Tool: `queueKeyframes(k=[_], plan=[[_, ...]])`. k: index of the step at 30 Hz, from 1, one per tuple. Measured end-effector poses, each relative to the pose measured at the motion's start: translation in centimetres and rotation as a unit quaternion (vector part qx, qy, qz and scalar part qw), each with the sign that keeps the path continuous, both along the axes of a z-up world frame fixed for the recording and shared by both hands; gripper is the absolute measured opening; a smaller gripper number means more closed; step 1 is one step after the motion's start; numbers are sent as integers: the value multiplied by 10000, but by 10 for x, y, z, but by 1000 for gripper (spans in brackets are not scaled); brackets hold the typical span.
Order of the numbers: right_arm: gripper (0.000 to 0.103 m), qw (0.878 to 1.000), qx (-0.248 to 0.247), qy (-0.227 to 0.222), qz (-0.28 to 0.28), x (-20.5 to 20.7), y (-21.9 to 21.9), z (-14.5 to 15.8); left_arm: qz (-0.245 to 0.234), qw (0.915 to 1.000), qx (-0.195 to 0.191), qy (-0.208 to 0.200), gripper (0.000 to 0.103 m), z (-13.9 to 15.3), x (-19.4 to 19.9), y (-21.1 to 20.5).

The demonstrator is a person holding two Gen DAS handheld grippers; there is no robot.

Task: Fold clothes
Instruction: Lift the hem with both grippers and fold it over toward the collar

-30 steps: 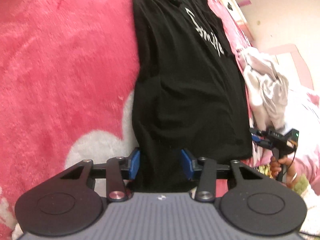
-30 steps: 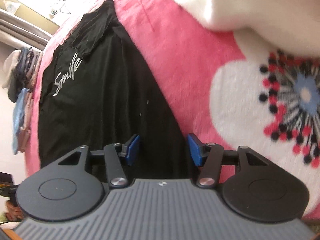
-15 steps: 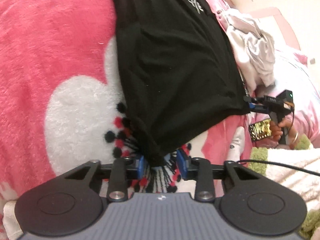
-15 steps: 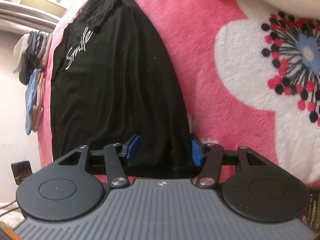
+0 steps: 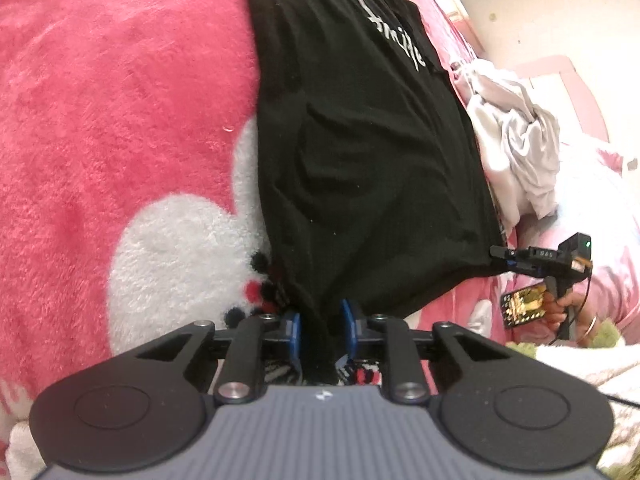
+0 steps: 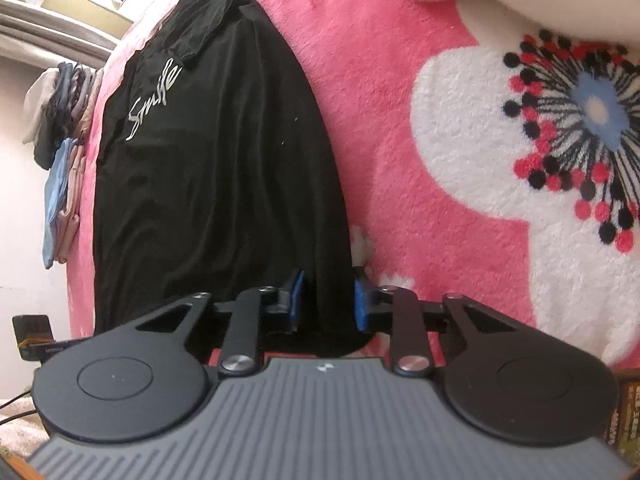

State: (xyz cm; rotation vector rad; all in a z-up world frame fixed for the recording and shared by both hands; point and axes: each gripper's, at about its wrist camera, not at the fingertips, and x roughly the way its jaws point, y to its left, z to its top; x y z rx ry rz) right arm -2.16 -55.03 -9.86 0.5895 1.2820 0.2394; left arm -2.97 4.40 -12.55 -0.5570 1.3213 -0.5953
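A black T-shirt (image 5: 360, 152) lies lengthwise on a pink flowered blanket (image 5: 120, 120), already narrowed to a long strip. The left gripper (image 5: 320, 332) pinches one bottom hem corner between its blue pads; the right gripper (image 6: 327, 300) pinches the other, cloth bunched between its pads. The step in hand looks like carrying the hem up toward the collar. Doing it well means lifting both corners together, keeping the hem taut and level, and laying it squarely so the side edges line up.
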Motion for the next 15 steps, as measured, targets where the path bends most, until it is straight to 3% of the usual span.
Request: queueKeyframes(k=[7, 11, 15], plan=[[19, 9996, 57, 110, 243, -9, 8, -1, -179, 9997, 106, -107, 13, 3, -2, -8], [7, 9997, -7, -73, 229, -12, 11, 6, -188, 9990, 159, -377, 7, 17, -3, -11], [6, 9988, -71, -423, 221, -11, 13, 25, -24, 9971, 33, -758, 6, 42, 3, -7]])
